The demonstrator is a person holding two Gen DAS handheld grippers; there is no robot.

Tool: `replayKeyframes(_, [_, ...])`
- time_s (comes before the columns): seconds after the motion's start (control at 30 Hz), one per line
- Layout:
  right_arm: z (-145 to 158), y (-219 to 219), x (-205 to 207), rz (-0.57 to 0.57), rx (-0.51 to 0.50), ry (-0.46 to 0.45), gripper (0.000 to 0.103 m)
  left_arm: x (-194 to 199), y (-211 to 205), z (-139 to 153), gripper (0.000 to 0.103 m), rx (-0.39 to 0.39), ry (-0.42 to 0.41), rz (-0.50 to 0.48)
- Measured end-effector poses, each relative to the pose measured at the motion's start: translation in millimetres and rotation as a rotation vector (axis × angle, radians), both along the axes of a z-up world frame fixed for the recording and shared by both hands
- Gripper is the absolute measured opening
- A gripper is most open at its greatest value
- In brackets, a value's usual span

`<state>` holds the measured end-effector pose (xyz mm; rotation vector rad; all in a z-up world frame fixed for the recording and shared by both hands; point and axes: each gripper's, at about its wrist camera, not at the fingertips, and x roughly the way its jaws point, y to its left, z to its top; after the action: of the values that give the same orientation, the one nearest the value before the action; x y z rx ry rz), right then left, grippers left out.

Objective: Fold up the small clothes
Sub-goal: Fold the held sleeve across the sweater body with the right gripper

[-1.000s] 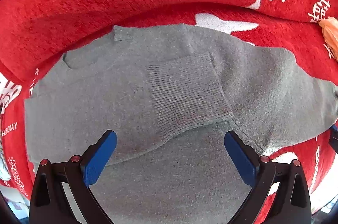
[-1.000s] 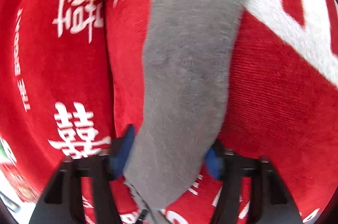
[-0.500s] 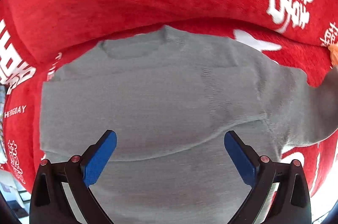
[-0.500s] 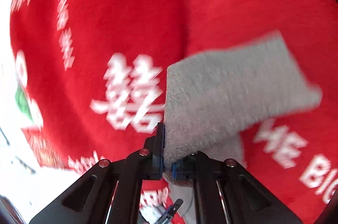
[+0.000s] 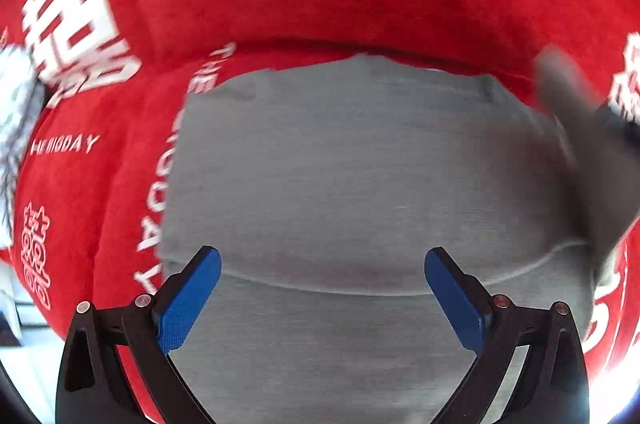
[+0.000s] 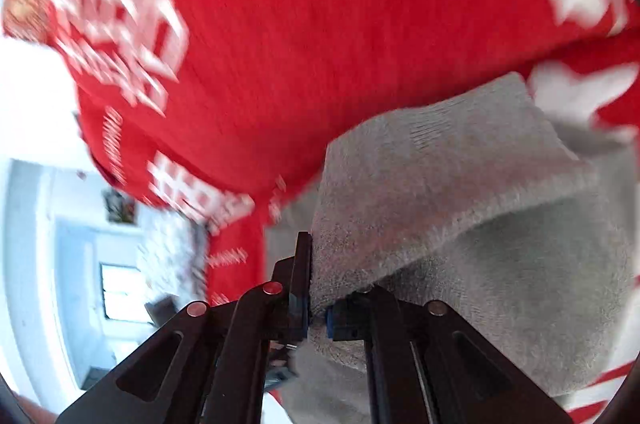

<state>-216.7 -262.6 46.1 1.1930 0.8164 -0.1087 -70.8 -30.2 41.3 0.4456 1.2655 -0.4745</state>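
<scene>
Sweater sleeve (image 6: 448,184) in R tool (image 6: 318,316)

Left claw (image 5: 322,294): fingers spread wide, blue pads (image 5: 188,304) gripping nothing, poised above the grey sweater (image 5: 360,176).
Right claw (image 6: 318,308): fingers pinched together on the sweater's sleeve (image 6: 440,184), lifted above the sweater's body.

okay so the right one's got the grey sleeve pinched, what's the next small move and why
Probably carry the sleeve across onto the grey sweater body and lay it flat. The right hand-held gripper is shut on it, lifted at the sweater's right edge, while the left hand-held gripper hovers open.
</scene>
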Motion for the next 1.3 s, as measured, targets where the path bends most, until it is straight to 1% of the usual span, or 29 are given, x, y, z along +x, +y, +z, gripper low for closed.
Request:
replayKeyframes(0.07, [-33.2,20.8,21.8,0.044,0.009,0.123,0.010,8.1,12.7,-3.3,0.102,-0.004,0.010,0.028])
replayKeyframes(0.1, [-45.5,28.1,25.8,0.051,0.011,0.176,0.011,9.4,17.7,-3.8,0.102,-0.006,0.013,0.036])
replayKeyframes(0.13, [-53.1,31.2,26.4,0.048,0.021,0.210,0.016,13.1,24.2,-4.8,0.102,-0.009,0.016,0.041])
replayKeyframes(0.17, [-57.9,32.6,23.2,0.028,0.034,0.231,0.023,16.0,29.1,-5.3,0.102,-0.012,0.017,0.043])
replayKeyframes(0.2, [-58.4,33.5,16.8,-0.008,0.045,0.230,0.037,18.7,34.8,-5.1,0.102,-0.016,0.019,0.044])
replayKeyframes(0.23, [-56.5,32.5,7.6,-0.057,0.056,0.215,0.047,20.9,39.2,-5.6,0.102,-0.019,0.022,0.045])
replayKeyframes(0.3, [-49.1,26.6,-6.3,-0.151,0.043,0.207,0.048,24.3,47.2,-6.0,0.102,-0.021,0.030,0.049])
replayKeyframes(0.33, [-46.0,21.6,-9.0,-0.191,0.029,0.211,0.047,26.7,51.8,-6.6,0.102,-0.022,0.034,0.053])
replayKeyframes(0.37, [-44.2,17.2,-9.8,-0.221,0.020,0.210,0.042,29.0,56.6,-6.7,0.102,-0.023,0.036,0.057])
replayKeyframes(0.4, [-41.6,12.8,-7.9,-0.247,0.013,0.207,0.012,30.5,60.4,-6.4,0.102,-0.023,0.038,0.060])
replayKeyframes(0.43, [-37.4,8.7,-1.5,-0.254,-0.004,0.193,0.006,32.1,65.1,-5.8,0.102,-0.023,0.040,0.065])
replayKeyframes(0.5, [-21.7,6.9,19.4,-0.197,-0.077,0.163,0.006,33.4,72.0,-4.3,0.102,-0.025,0.041,0.070])
replayKeyframes(0.53, [-10.2,17.1,40.7,-0.111,-0.157,0.150,0.006,34.6,77.3,-3.8,0.102,-0.026,0.043,0.072])
replayKeyframes(0.57, [-2.1,27.2,55.0,-0.038,-0.215,0.145,0.006,35.2,80.7,-3.7,0.102,-0.026,0.044,0.074])
replayKeyframes(0.63, [5.7,57.2,84.7,0.124,-0.296,0.136,0.007,36.7,90.4,-4.0,0.102,-0.021,0.042,0.082])
replayKeyframes(0.7, [1.0,93.2,108.6,0.284,-0.351,0.160,0.008,39.1,97.7,-6.0,0.102,-0.011,0.044,0.092])
replayKeyframes(0.73, [-6.1,112.0,117.7,0.363,-0.379,0.191,0.011,40.8,101.6,-7.4,0.102,-0.007,0.044,0.098])
replayKeyframes(0.77, [-16.2,127.8,123.9,0.433,-0.388,0.228,0.011,42.2,103.9,-8.4,0.102,-0.004,0.045,0.104])
replayKeyframes(0.83, [-34.8,146.8,127.6,0.516,-0.385,0.316,0.018,45.2,107.7,-9.6,0.102,-0.003,0.048,0.113])
replayKeyframes(0.87, [-37.5,151.1,125.1,0.526,-0.385,0.332,0.019,46.7,108.8,-9.8,0.102,-0.007,0.051,0.114])
replayKeyframes(0.9, [-37.2,149.1,114.1,0.518,-0.379,0.324,0.027,47.8,108.8,-9.7,0.102,-0.013,0.053,0.114])
replayKeyframes(0.93, [-33.7,146.2,103.0,0.493,-0.351,0.311,0.040,49.1,107.4,-10.1,0.102,-0.023,0.059,0.110])
replayKeyframes(0.97, [-33.6,144.0,97.7,0.473,-0.330,0.308,0.045,50.4,104.0,-10.6,0.102,-0.036,0.070,0.102])
replayKeyframes(1.0, [-30.1,135.3,81.0,0.420,-0.291,0.305,0.047,50.9,100.6,-10.7,0.102,-0.047,0.080,0.096])
replayKeyframes(1.07, [-30.0,122.0,58.3,0.333,-0.221,0.311,0.047,53.8,88.4,-12.6,0.102,-0.090,0.125,0.074])
replayKeyframes(1.13, [-33.7,98.5,15.6,0.191,-0.121,0.336,0.047,59.5,70.5,-20.5,0.102,-0.146,0.201,0.046])
replayKeyframes(1.2, [-38.2,88.3,-10.8,0.080,-0.049,0.348,0.047,63.7,55.2,-29.3,0.102,-0.168,0.251,0.041])
replayKeyframes(1.23, [-41.5,76.3,-37.0,-0.012,0.001,0.354,0.048,65.5,48.0,-33.8,0.102,-0.183,0.277,0.040])
replayKeyframes(1.3, [-47.1,62.6,-68.1,-0.133,0.058,0.354,0.049,67.2,37.2,-39.9,0.101,-0.201,0.308,0.045])
